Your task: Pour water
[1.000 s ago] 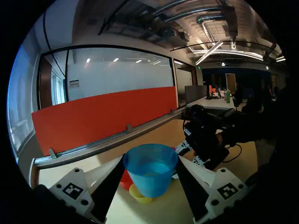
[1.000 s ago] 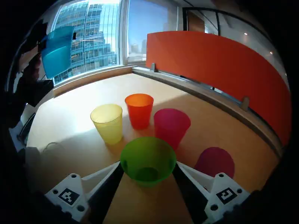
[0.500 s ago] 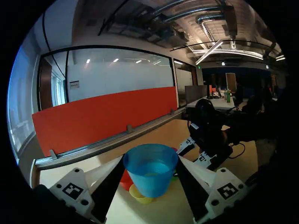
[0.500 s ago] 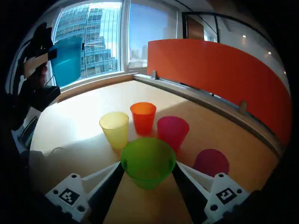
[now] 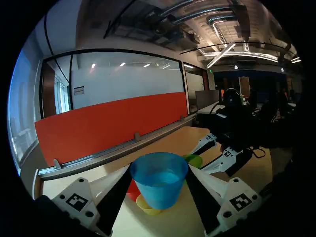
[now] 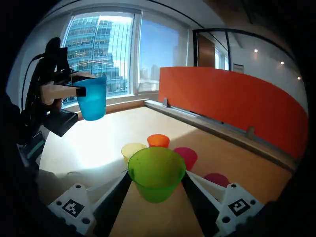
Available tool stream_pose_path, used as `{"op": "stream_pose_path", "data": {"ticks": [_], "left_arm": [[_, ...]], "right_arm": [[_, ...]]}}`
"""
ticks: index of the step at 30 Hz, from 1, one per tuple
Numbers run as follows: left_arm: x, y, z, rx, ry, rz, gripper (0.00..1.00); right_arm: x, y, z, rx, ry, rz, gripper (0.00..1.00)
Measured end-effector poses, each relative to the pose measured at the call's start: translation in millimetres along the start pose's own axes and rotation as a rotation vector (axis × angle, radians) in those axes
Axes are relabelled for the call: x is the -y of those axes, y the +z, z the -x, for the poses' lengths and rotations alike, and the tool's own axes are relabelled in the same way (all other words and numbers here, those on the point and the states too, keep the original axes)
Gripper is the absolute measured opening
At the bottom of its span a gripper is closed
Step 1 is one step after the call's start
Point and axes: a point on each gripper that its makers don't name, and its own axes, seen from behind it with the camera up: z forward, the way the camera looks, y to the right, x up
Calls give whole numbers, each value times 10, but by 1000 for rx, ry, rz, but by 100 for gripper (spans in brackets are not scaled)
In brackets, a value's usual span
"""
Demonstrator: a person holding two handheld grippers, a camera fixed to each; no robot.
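- Setting: a light wooden table (image 6: 98,138), bounded by an orange partition (image 6: 237,110), with a window (image 6: 98,51) behind it.
- Left gripper (image 5: 158,170): both fingers are clamped on the sides of the blue cup (image 5: 158,189). The cup is upright and clear of the table, with water visible inside. The grip matches the view one second ago.
- Right gripper (image 6: 156,174): both fingers are clamped on the green cup (image 6: 156,185), which is upright and held in the air.
- Change: the green cup has risen from just above the table. The yellow cup (image 6: 132,150), orange cup (image 6: 158,140), magenta cup (image 6: 187,155) and second magenta cup (image 6: 216,178) stand on the table and now appear lower and smaller.
- Change: in the right gripper view, the blue cup has moved from the upper left edge toward the centre. It is level and apart from the green cup.
- Change: in the left gripper view, the green cup's rim now shows just right of the blue cup.
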Motion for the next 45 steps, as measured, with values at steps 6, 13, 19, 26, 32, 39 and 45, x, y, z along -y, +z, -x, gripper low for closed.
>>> {"op": "stream_pose_path", "data": {"ticks": [6,13,19,26,32,39,45], "left_arm": [[-30,-21,-28,-6,-12,3,89],[-34,-25,-48,-12,-26,3,89],[-48,-17,-65,-16,-25,4,89],[-70,-4,-76,-21,-31,9,89],[-71,2,-80,-22,-28,10,89],[-88,22,-106,-27,-27,15,89],[-86,36,-126,-29,-22,16,89]], "right_arm": [[88,-146,-256,-74,-1,1,91],[116,-311,-520,-160,-6,9,91],[96,-407,-697,-221,-10,24,91],[85,-486,-779,-263,-18,33,92],[84,-505,-775,-271,-27,37,92],[86,-518,-811,-283,-18,31,91],[74,-519,-803,-281,-19,30,91]]}}
